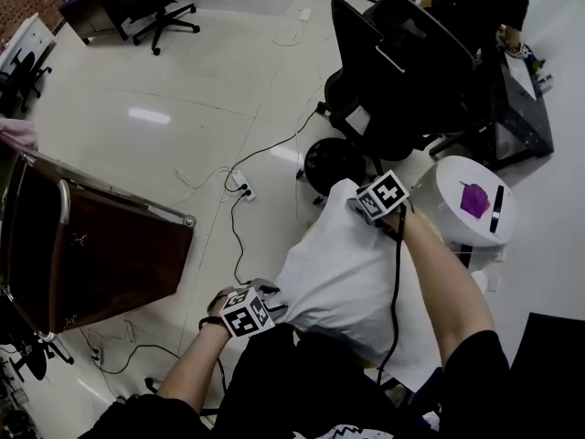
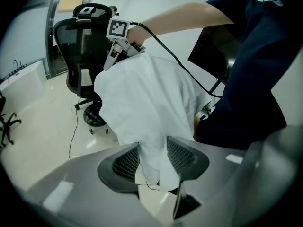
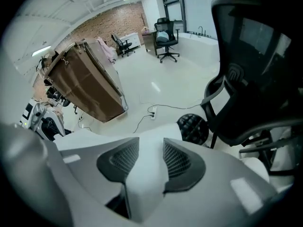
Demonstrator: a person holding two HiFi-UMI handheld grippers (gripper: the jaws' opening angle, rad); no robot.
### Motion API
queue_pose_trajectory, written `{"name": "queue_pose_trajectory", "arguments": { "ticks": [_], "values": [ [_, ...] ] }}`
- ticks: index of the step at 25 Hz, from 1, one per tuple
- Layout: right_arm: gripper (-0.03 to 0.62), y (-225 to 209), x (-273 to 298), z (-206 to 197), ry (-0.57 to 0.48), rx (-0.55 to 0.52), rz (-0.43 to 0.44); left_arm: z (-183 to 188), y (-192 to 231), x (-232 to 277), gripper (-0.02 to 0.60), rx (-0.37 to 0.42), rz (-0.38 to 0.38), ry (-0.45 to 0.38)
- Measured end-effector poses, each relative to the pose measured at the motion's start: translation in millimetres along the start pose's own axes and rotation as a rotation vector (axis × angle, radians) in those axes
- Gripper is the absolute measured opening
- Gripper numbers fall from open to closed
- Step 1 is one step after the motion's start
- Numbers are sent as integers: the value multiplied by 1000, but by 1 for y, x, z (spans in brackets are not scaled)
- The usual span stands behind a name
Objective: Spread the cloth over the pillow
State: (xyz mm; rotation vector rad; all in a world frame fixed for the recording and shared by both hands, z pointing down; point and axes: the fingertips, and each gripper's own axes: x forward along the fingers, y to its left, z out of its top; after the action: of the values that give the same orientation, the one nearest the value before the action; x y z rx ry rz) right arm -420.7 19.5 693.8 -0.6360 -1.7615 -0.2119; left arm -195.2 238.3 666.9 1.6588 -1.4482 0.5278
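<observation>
A white cloth (image 1: 343,273) lies domed over a bulk on the person's lap. Only a tan sliver (image 2: 197,123) at its edge hints at the pillow beneath. My left gripper (image 1: 267,307) is at the cloth's near left corner, and that corner (image 2: 154,160) is bunched from pad to pad between its jaws. At the far corner my right gripper (image 1: 358,207) points steeply down. Cloth (image 3: 147,174) lies in the gap between its jaws, which stand apart on it. The right gripper (image 2: 113,56) also shows at the cloth's top.
A black office chair (image 1: 402,71) stands close beyond the cloth, its round base (image 1: 334,163) by the right gripper. A white round stool (image 1: 462,204) is to the right. A brown cart (image 1: 91,245) is to the left. A power strip and cables (image 1: 242,186) lie on the floor.
</observation>
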Motion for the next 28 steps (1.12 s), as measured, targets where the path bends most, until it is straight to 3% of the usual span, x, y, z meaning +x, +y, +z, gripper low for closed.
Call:
{"name": "queue_pose_trajectory", "arguments": {
  "ticks": [3, 7, 13, 19, 28],
  "values": [
    [158, 4, 5, -2, 33, 4, 23, 0, -2, 4, 172, 2, -9, -7],
    [96, 12, 9, -7, 67, -17, 39, -3, -4, 9, 141, 23, -21, -3],
    [18, 7, -4, 9, 15, -47, -30, -5, 4, 1, 17, 57, 24, -19],
    [12, 0, -18, 23, -22, -56, -81, 0, 21, -28, -3, 104, 135, -21],
    [12, -13, -31, 37, -54, -84, -157, 0, 71, -61, -5, 73, 302, -35]
  ]
}}
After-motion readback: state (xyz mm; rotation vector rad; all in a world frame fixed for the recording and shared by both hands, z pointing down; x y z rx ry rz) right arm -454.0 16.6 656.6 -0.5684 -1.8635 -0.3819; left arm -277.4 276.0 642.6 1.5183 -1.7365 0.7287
